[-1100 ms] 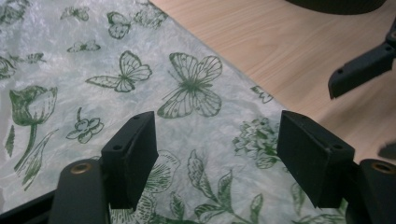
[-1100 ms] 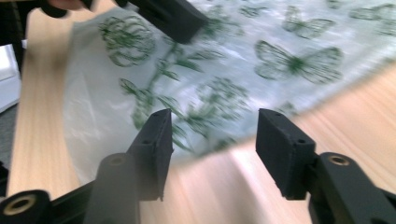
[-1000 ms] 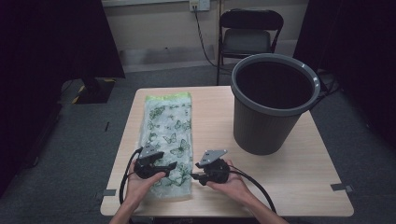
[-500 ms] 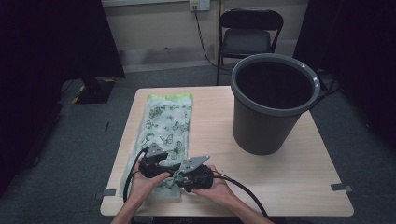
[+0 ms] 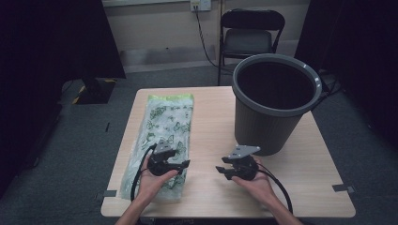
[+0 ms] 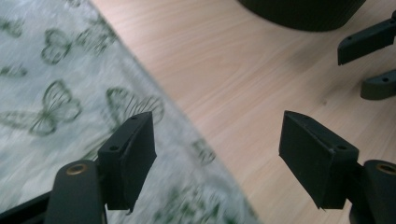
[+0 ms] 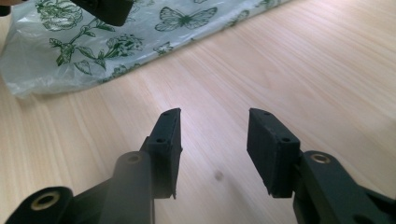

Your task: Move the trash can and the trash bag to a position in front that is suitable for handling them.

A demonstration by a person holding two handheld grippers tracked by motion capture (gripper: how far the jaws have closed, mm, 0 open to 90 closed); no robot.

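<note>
**Grippers parted over the flat bag, bin waiting alongside**

Left gripper (image 5: pixel 184 164) hovered with its jaws wide apart over the near right edge of the butterfly-printed plastic bag (image 5: pixel 166 123), which lay flat along the left side of the desk (image 5: pixel 211 197), its far end near the desk's back edge. Half a second earlier the two grippers had been close together over the bag's near end; by this moment the right gripper (image 5: pixel 221 170) had drawn off to the right and sat over bare wood, jaws moderately apart and holding nothing. In the left gripper view one jaw stood above the bag (image 6: pixel 60 93) and the other above the desk beside it, so the edge ran between them. Judged from that, no hold on the bag had yet been taken, and the bag looked no different from where it lay a second ago; the work of lifting or opening it seemed still at its start.

The grey bin (image 5: pixel 274 101) stood upright at the right rear of the desk, its base just beyond the right gripper. Open wood lay between bag and bin and along the near edge, giving room to move. The bag's near end lay close to the front edge of the desk, so a pull toward the person could drag it off.
</note>
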